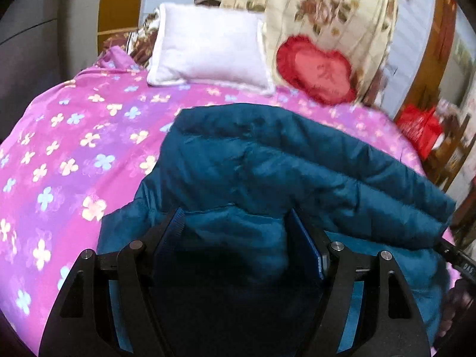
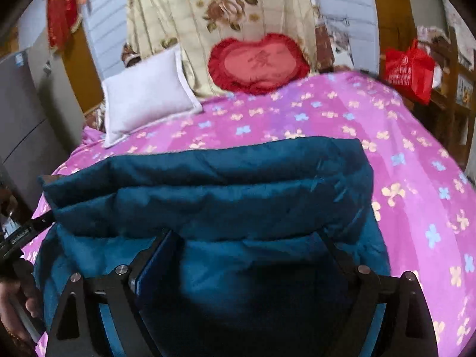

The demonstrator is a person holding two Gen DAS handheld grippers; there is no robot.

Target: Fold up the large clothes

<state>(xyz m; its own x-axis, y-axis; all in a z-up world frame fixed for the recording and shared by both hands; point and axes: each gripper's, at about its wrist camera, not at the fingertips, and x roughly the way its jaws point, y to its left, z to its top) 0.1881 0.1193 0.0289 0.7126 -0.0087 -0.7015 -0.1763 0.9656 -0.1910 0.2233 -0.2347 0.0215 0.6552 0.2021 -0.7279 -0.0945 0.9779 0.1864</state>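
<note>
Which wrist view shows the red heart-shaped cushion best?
The right wrist view: the red heart-shaped cushion sits near centre, fairly sharp, its middle marking visible, lower edge behind the purple bedspread. The left wrist view shows it blurrier and off to the side.

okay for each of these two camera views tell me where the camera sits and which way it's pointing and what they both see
Left wrist: sits on the left claw, facing the head of the bed across the teal puffer jacket; its own open fingers show.
Right wrist: sits on the right claw, facing the same way; its open fingers and the person's left hand show.
Shared: jacket, pink floral bedsheet, white pillow, red heart cushion.
</note>
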